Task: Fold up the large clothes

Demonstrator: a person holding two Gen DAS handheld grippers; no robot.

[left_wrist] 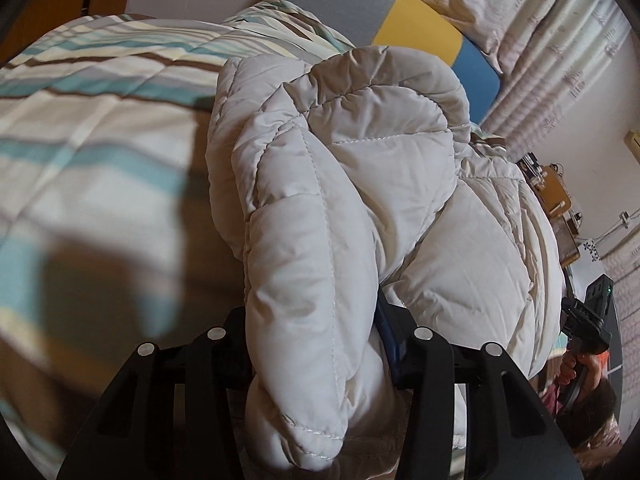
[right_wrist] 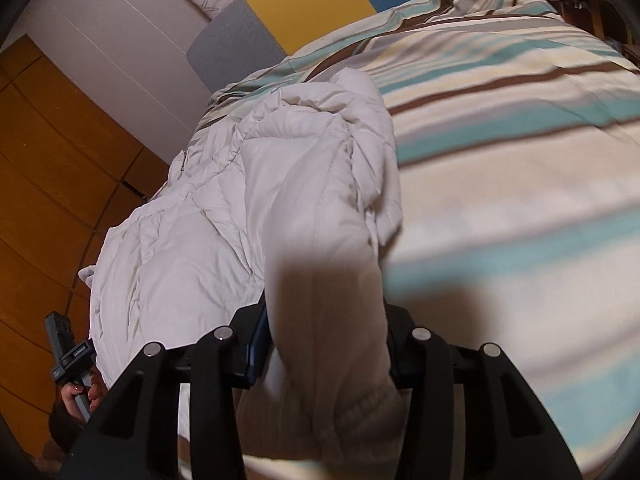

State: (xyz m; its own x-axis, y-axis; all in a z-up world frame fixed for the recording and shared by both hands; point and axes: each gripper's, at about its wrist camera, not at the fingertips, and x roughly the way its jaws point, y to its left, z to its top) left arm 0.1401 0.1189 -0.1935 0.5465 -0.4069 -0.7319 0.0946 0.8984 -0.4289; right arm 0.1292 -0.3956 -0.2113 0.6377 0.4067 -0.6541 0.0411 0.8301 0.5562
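Left wrist: jacket sleeve (left_wrist: 304, 300) pinched between left tongs (left_wrist: 316, 344).

A bed with a striped quilt (left_wrist: 92, 128) carries a white puffer jacket (left_wrist: 340, 184) lying on it.

Premises: a bedroom in a private home. A bed fills most of the floor space, covered by a quilted striped bedspread (left_wrist: 100, 92) in teal, cream and brown. Patterned curtains (left_wrist: 560, 72) hang along one wall. Orange-brown wooden wardrobe panels (right_wrist: 48, 168) line another. A cluttered wooden shelf unit (left_wrist: 554, 196) stands beside the bed's far side.
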